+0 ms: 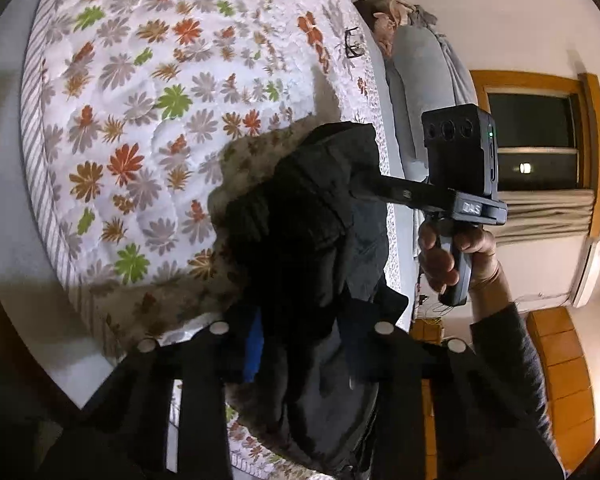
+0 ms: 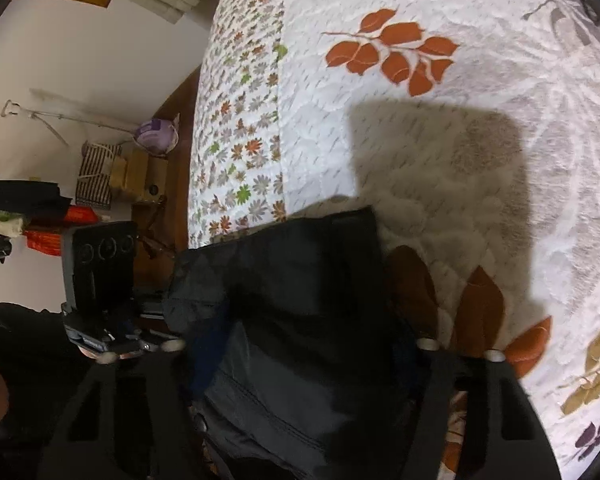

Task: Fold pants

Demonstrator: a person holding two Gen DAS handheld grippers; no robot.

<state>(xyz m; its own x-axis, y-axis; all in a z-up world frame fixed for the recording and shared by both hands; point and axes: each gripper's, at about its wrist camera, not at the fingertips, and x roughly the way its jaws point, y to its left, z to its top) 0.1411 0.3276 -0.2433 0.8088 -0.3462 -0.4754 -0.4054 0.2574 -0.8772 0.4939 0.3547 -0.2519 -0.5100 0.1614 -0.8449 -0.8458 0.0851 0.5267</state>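
Black pants [image 1: 300, 216] bunched above the flowered bedspread [image 1: 140, 100], running from the left claw [image 1: 304, 344], which pinches their near edge, toward 12 o'clock. The right claw [image 2: 300, 352] pinches the same bundle, entering the left view from 3 o'clock.

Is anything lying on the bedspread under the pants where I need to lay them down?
Nothing visible does. Both grippers already have the black pants between their fingers, and the floral bedspread beyond them shows only shadow. A pair of glasses lies far off by the pillow.
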